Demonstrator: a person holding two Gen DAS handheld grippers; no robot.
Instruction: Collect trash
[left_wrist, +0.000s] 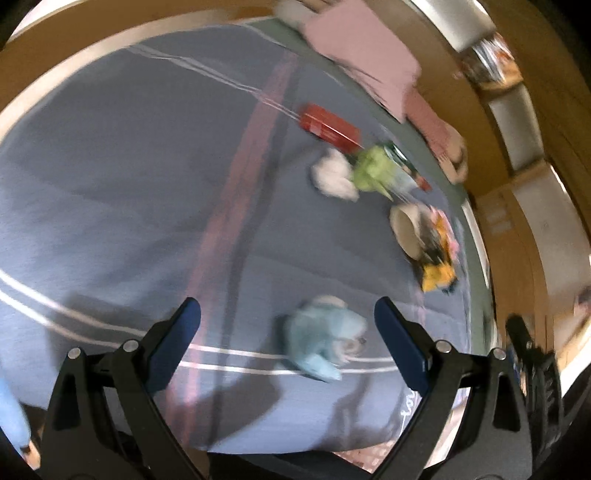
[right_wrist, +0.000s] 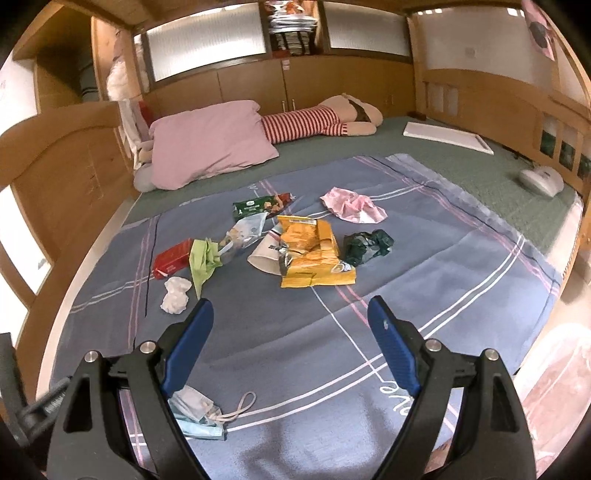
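Observation:
Trash lies scattered on a blue plaid blanket (right_wrist: 424, 258). In the right wrist view I see a yellow snack bag (right_wrist: 314, 254), a paper cup (right_wrist: 264, 256), a dark green crumpled wrapper (right_wrist: 367, 242), pink paper (right_wrist: 352, 205), a green snack pack (right_wrist: 262, 206), green paper (right_wrist: 203, 260), a red box (right_wrist: 171, 258), a white tissue (right_wrist: 176, 295) and a crumpled light blue face mask (right_wrist: 199, 410). My right gripper (right_wrist: 290, 332) is open above the blanket. My left gripper (left_wrist: 288, 339) is open, with the blue mask (left_wrist: 325, 338) between its fingers, blurred.
A pink pillow (right_wrist: 210, 144) and a striped doll (right_wrist: 317, 120) lie at the bed's head. A white board (right_wrist: 447, 138) and a white device (right_wrist: 541, 179) lie at the right. Wooden bed walls (right_wrist: 66, 173) surround the mattress.

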